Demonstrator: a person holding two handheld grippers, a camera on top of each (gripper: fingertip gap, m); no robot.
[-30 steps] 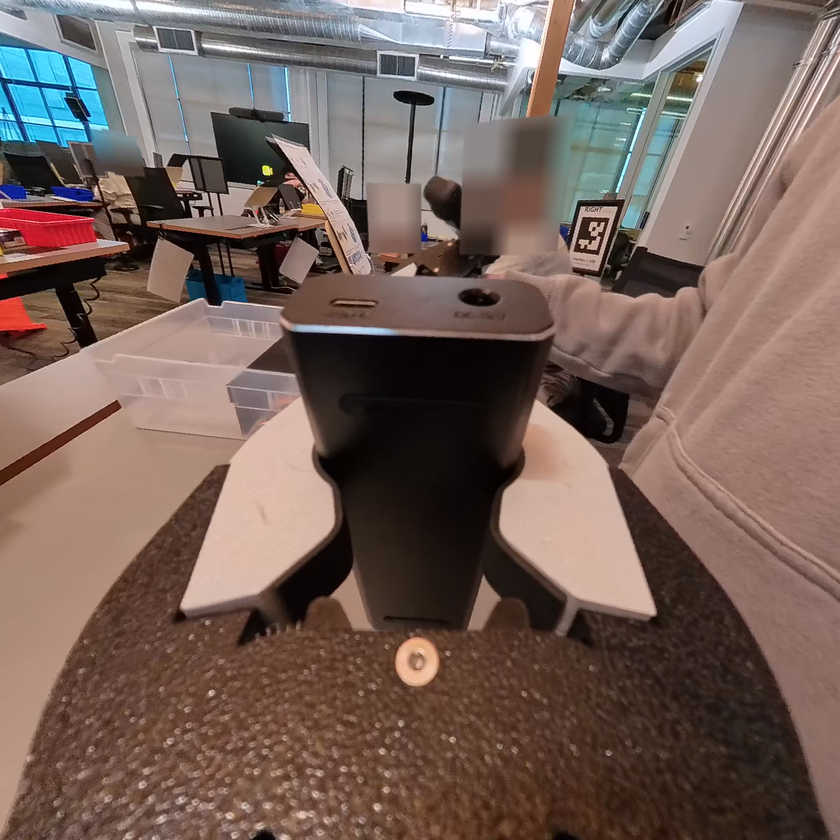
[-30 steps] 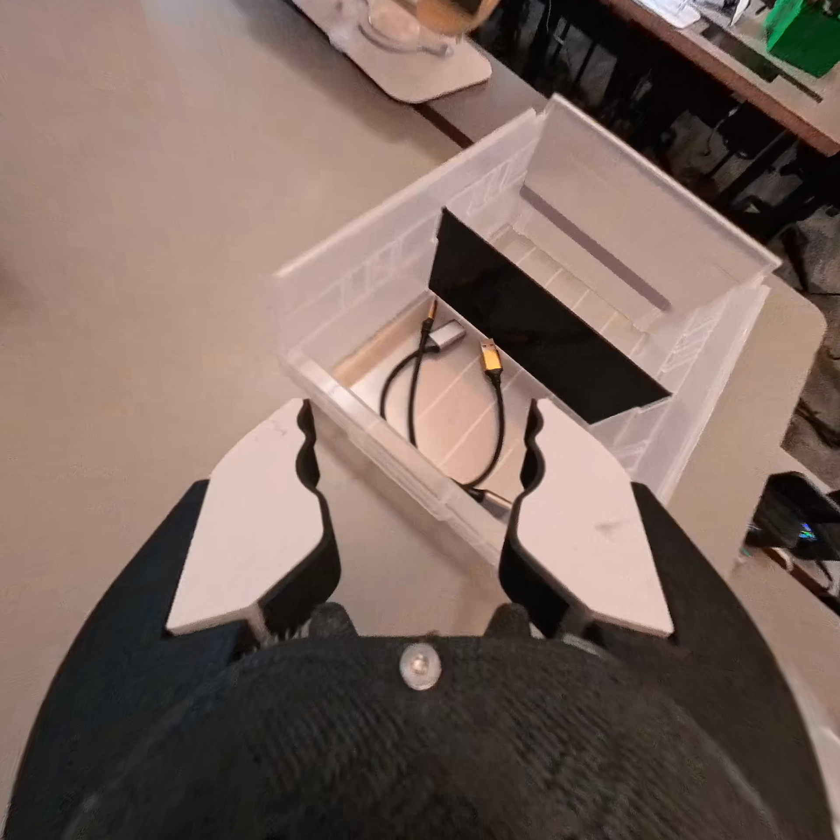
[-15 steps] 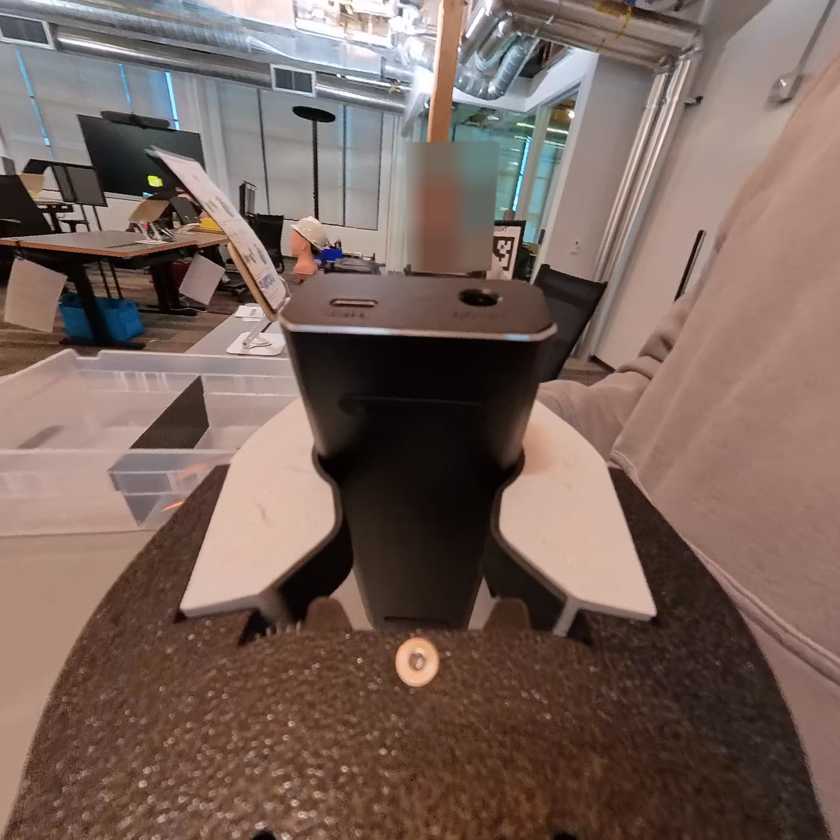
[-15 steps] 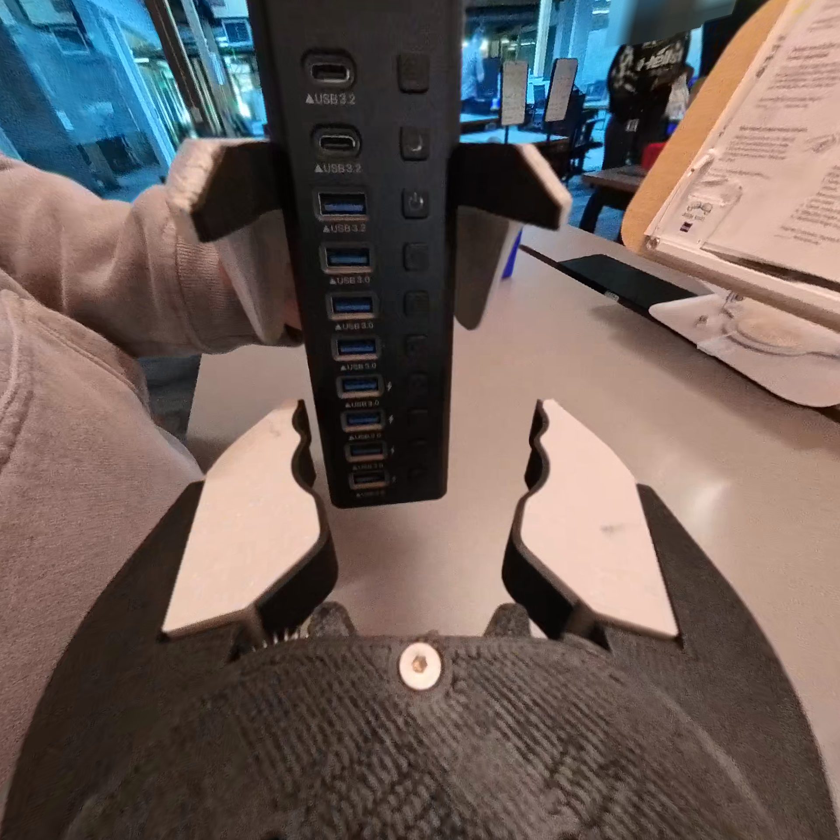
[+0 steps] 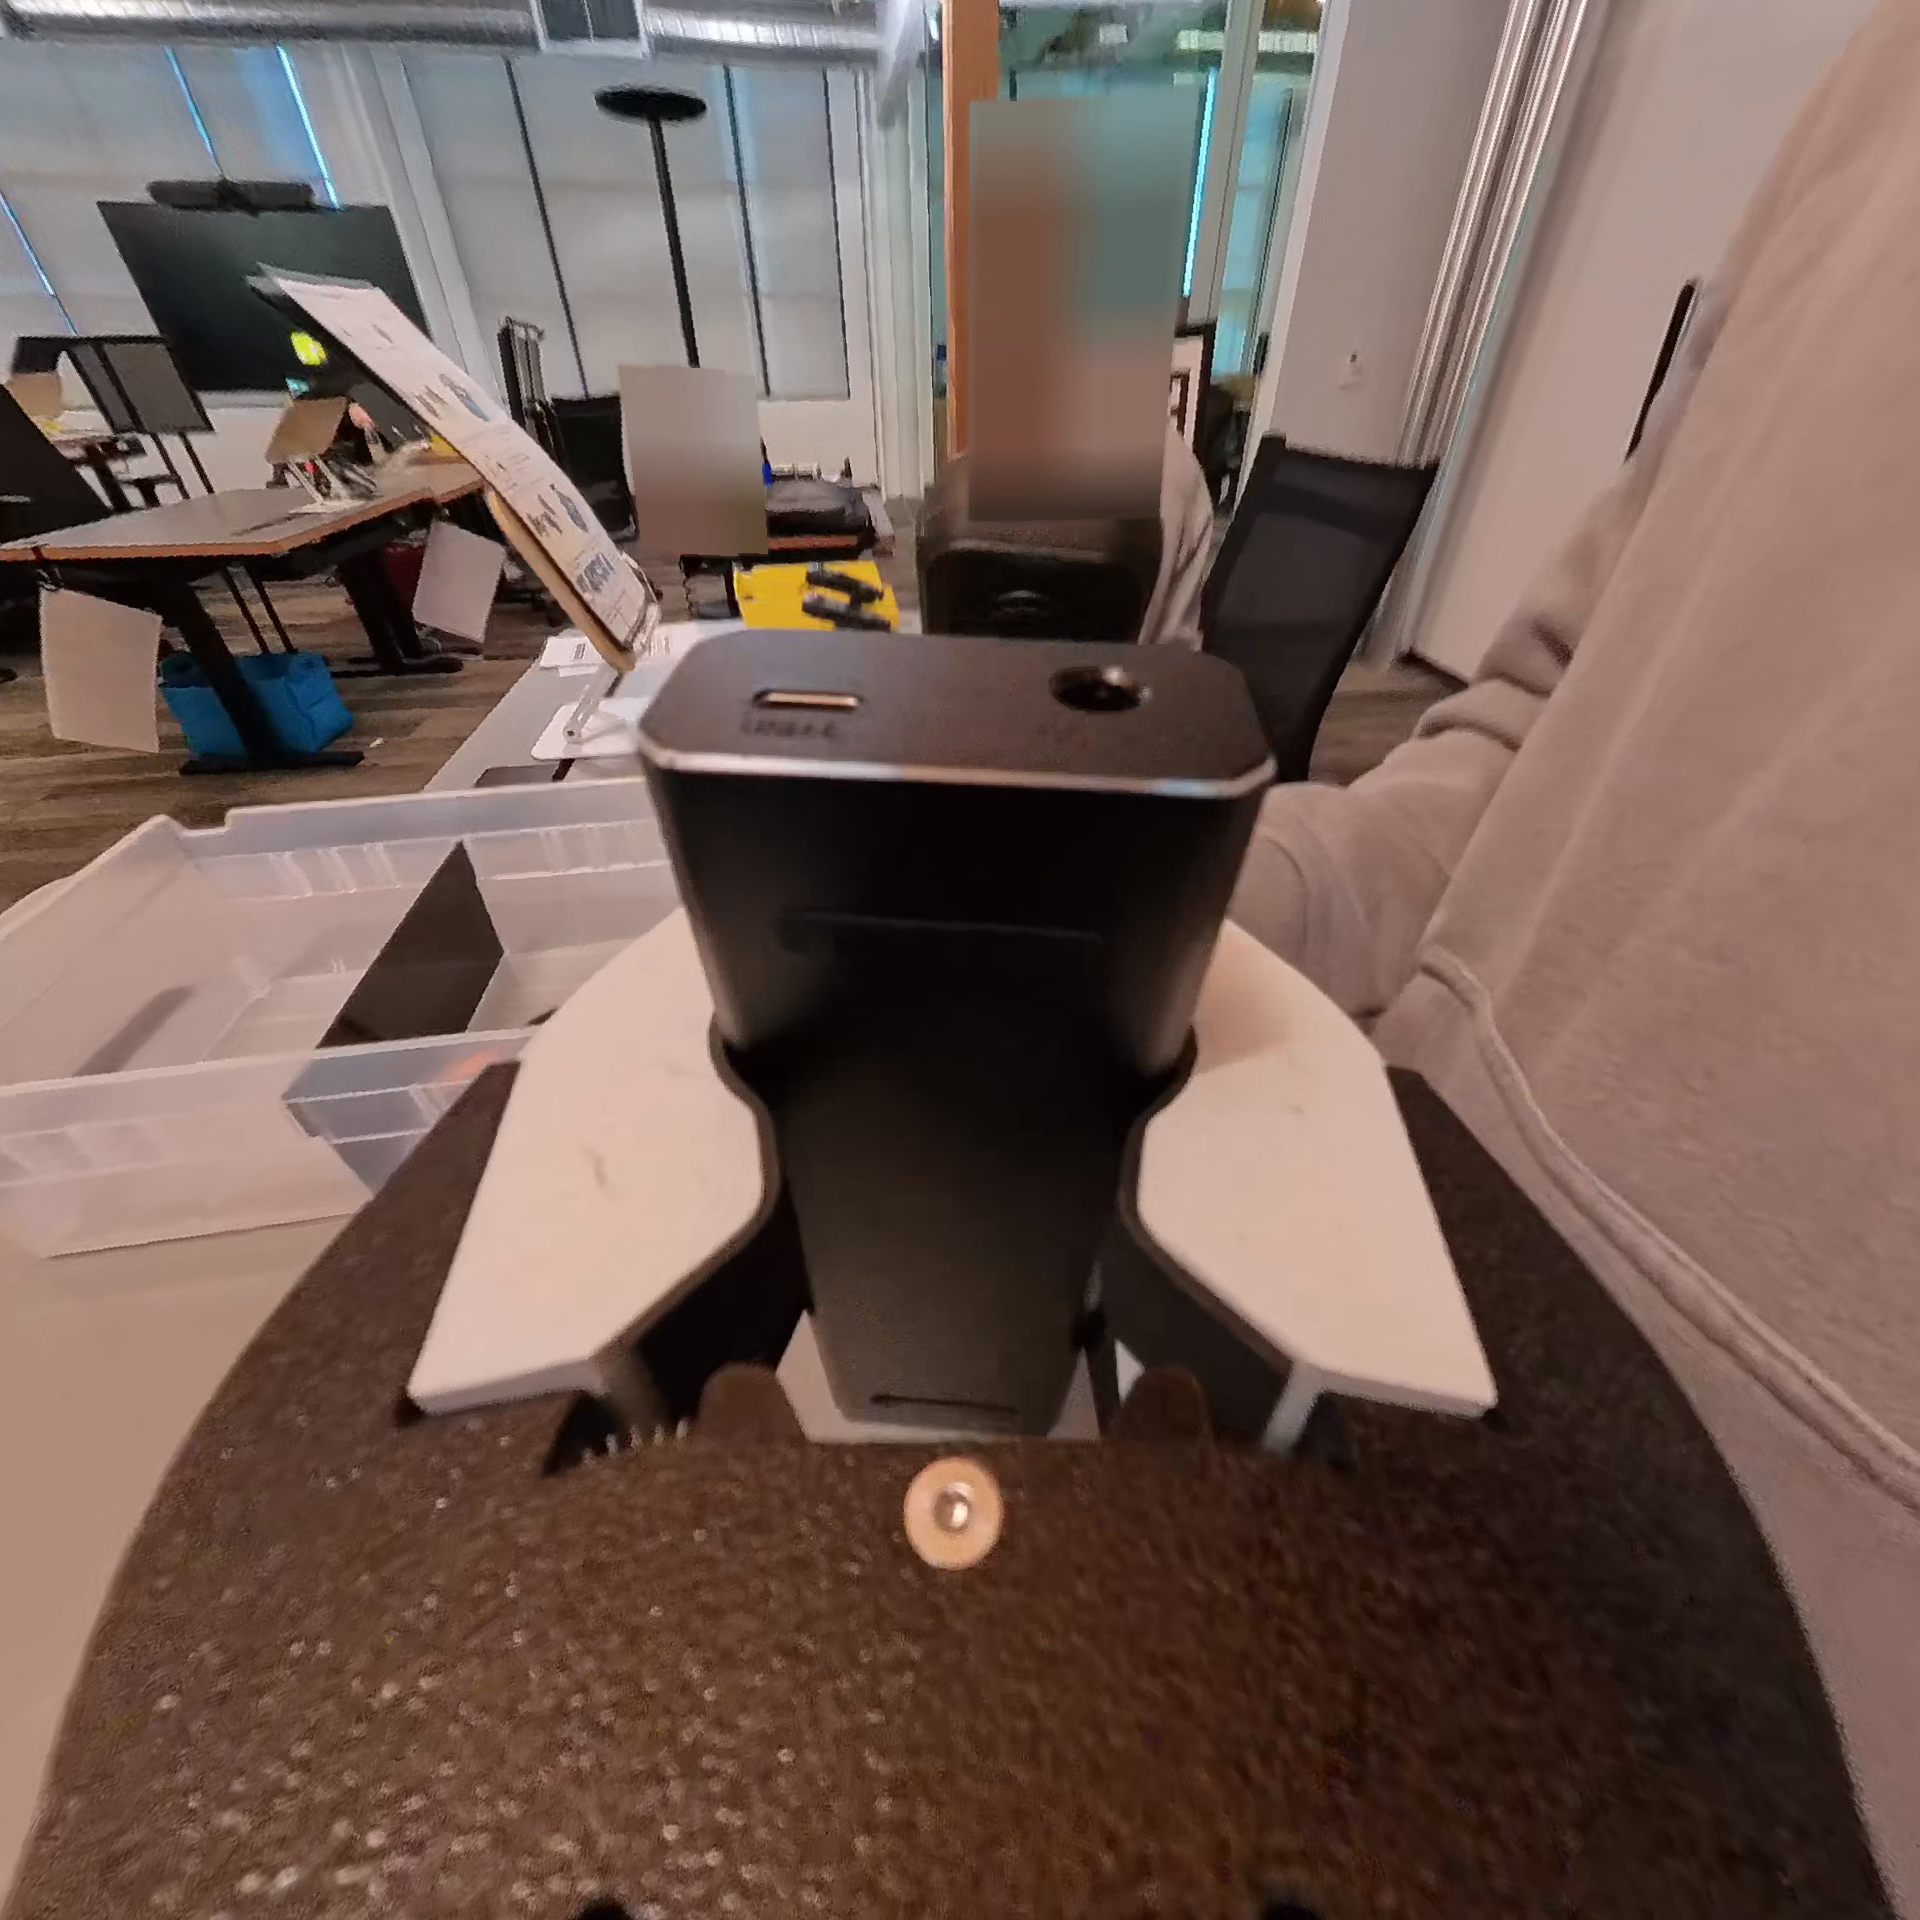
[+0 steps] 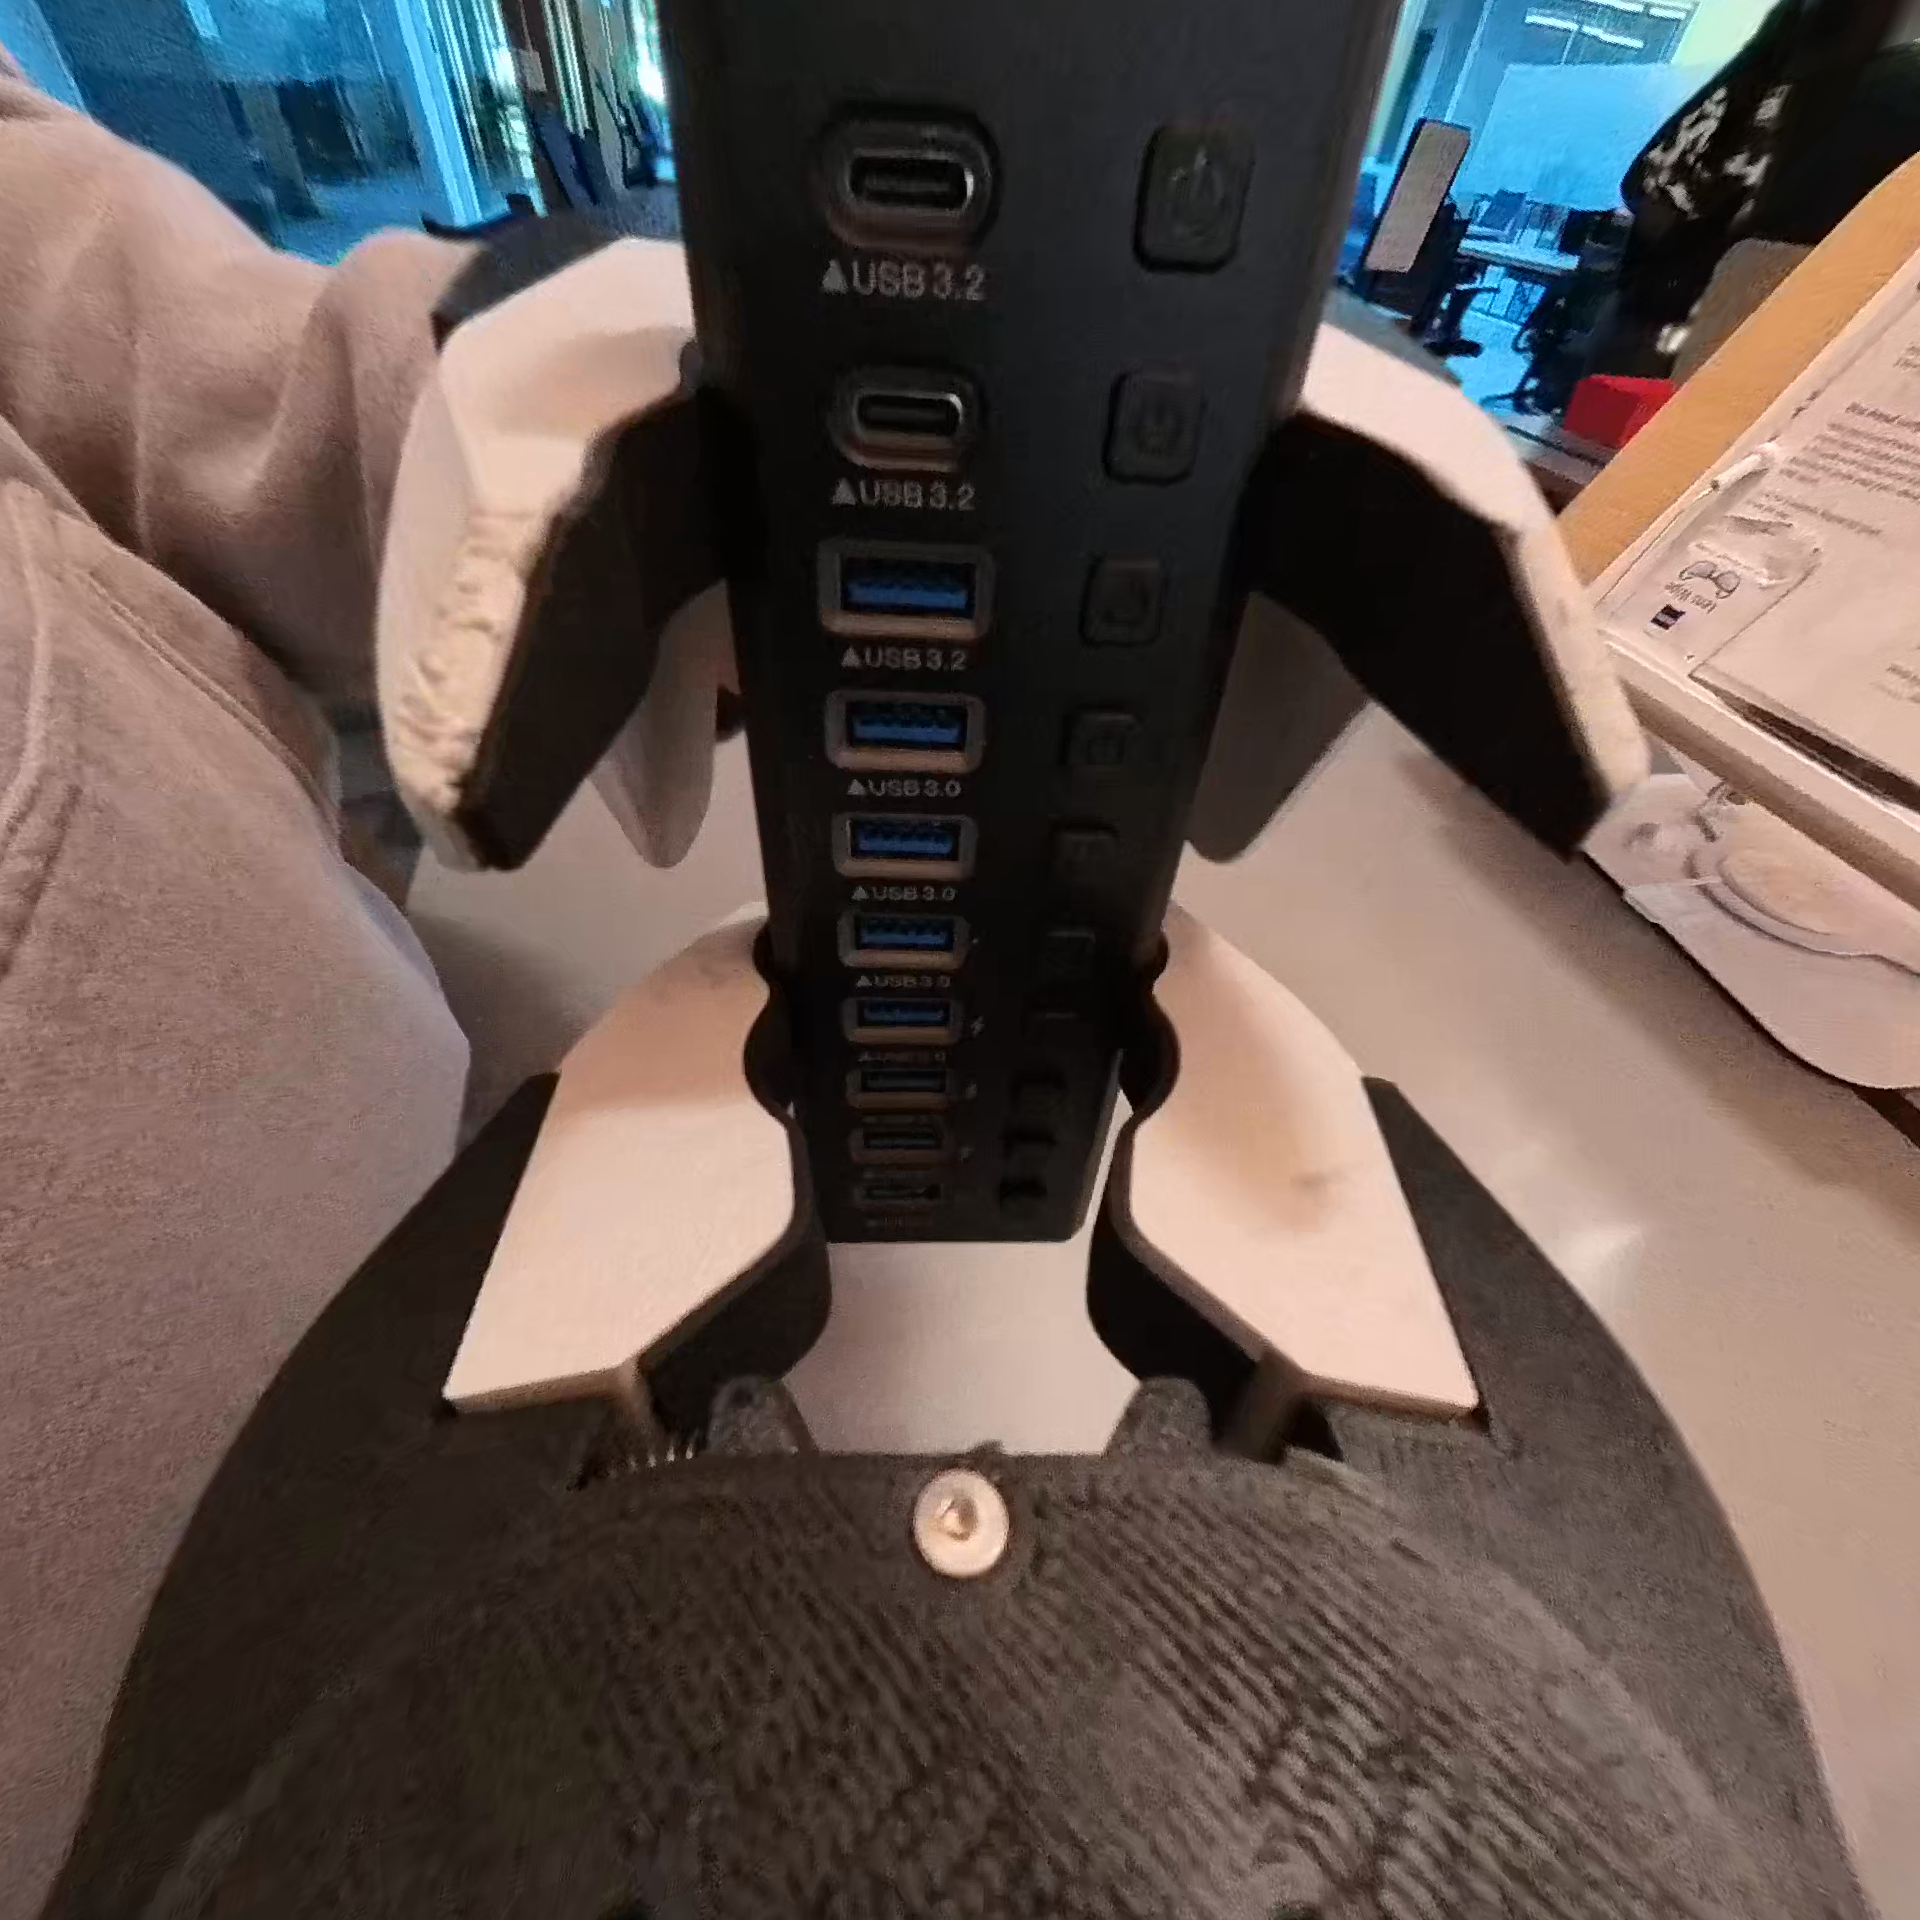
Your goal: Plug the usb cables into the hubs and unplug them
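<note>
A long black USB hub [image 6: 935, 727] with a row of ports and buttons is held upright above the table. My left gripper [image 5: 956, 997] is shut on it, and the hub's end face [image 5: 956, 717], with a small port and a round jack, points away from me. In the right wrist view the left gripper [image 6: 997, 468] clamps the hub's upper part. My right gripper [image 6: 961, 997] is shut on the hub's lower end, with both pads against its sides. No cable is plugged into the ports that I see.
A clear plastic bin [image 5: 208, 935] with a black divider [image 5: 426, 966] stands on the table to the left. A document stand [image 6: 1766, 520] is at the right on the beige table [image 6: 1455, 1039]. A person's beige sleeve [image 6: 156, 727] is close by on the left.
The right gripper swung from over the bin with its cables to face the hub, moved in and closed its jaws on the hub's lower end. The left gripper kept its hold and turned slightly.
</note>
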